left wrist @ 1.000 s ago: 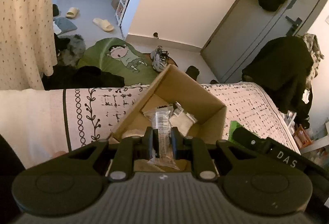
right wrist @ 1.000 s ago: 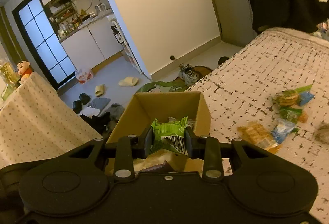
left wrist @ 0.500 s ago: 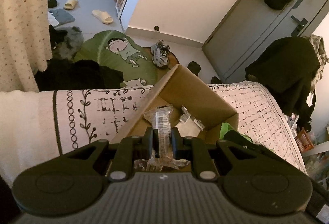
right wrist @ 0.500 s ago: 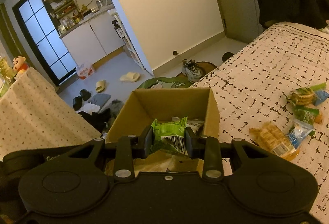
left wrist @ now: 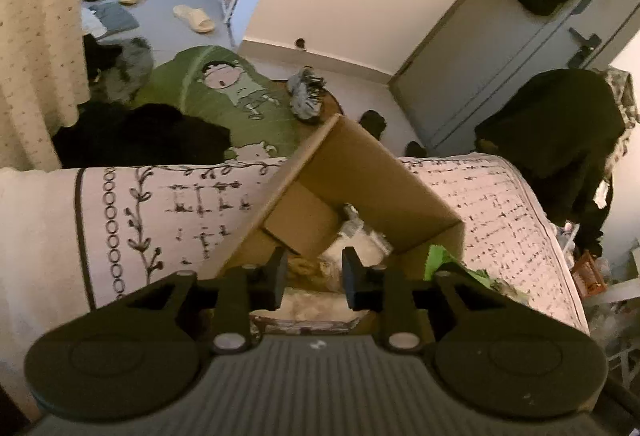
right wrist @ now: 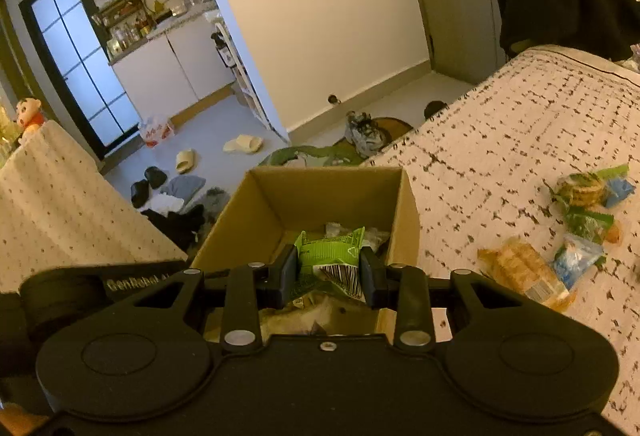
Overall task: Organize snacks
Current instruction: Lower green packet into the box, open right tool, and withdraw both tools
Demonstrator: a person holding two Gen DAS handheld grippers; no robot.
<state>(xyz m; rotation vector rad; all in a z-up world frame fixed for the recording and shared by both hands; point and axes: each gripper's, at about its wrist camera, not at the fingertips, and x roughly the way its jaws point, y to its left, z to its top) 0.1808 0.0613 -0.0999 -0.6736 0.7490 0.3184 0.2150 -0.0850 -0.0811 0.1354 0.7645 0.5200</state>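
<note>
An open cardboard box (left wrist: 384,180) stands on the patterned bed cover and holds several snack packets (left wrist: 360,240). My left gripper (left wrist: 313,278) is open and empty, just above the box's near edge. In the right wrist view the same box (right wrist: 280,204) lies straight ahead. My right gripper (right wrist: 327,272) is shut on a green snack packet (right wrist: 330,250) and holds it over the box's near side. The green packet's edge also shows in the left wrist view (left wrist: 440,260).
Loose snack packets lie on the bed cover to the right: an orange cracker pack (right wrist: 524,272), blue packets (right wrist: 578,256) and green packets (right wrist: 588,196). The bed edge drops to a cluttered floor with a green mat (left wrist: 224,96), shoes and slippers. A dotted curtain (left wrist: 36,36) hangs at left.
My left gripper has opened and let go of the clear wrapped snack, which is gone from between the fingers. My right gripper still holds the green packet and has moved closer over the box.
</note>
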